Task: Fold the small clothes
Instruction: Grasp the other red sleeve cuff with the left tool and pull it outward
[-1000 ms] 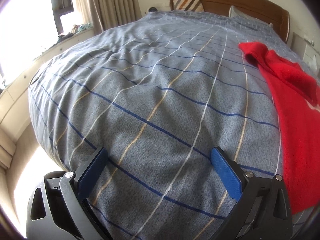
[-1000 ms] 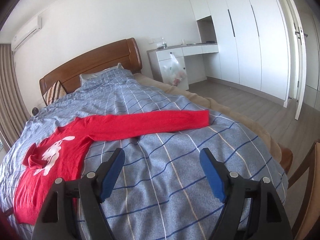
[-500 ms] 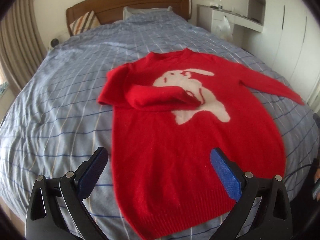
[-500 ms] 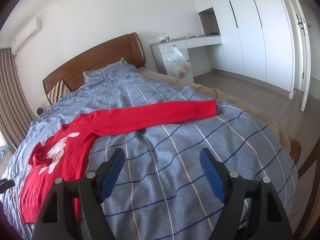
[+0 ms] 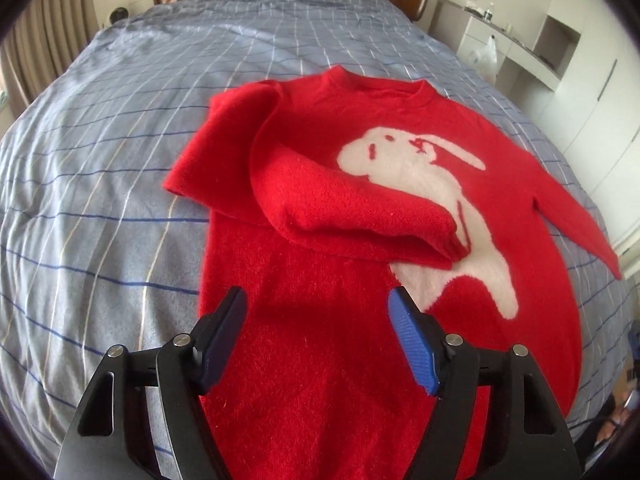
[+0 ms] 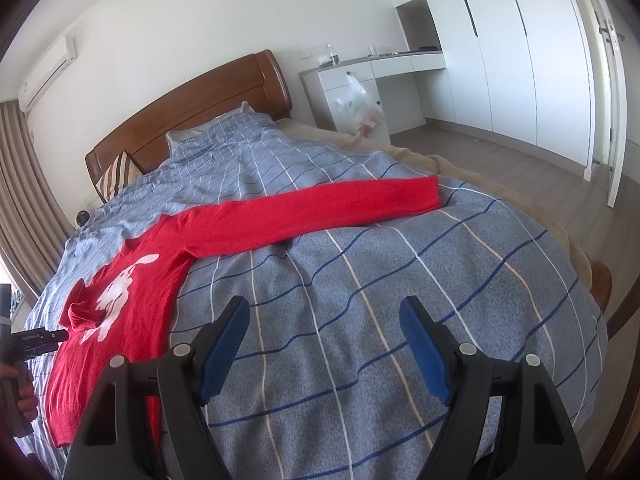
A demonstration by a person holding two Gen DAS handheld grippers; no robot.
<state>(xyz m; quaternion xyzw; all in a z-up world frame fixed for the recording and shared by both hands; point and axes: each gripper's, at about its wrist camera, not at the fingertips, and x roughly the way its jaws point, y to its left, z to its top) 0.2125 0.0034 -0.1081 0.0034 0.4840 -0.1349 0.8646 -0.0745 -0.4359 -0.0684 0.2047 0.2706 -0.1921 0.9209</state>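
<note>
Bedroom, bed with a blue-grey checked duvet (image 6: 360, 320) filling both views. Left gripper (image 5: 316, 332) hovers over the lower body of a red sweater (image 5: 328, 360), jaws wide open, nothing between them; can't tell if the tips touch the knit. Sweater lies flat, face up, white rabbit motif (image 5: 432, 192) on the chest. One sleeve (image 5: 352, 208) is folded across the chest, cuff resting on the rabbit. Other sleeve (image 6: 320, 212) lies stretched straight out over the duvet toward the bed's side. Right gripper (image 6: 324, 344) hangs over bare duvet, near that sleeve but apart from it, jaws open and empty. Farther back: pillows and a wooden headboard (image 6: 192, 120). Beyond, a white desk (image 6: 372, 68) with a plastic bag (image 6: 356, 108) hanging at its front, then white wardrobes (image 6: 500, 40). Curtains (image 6: 20, 200) at far left.
</note>
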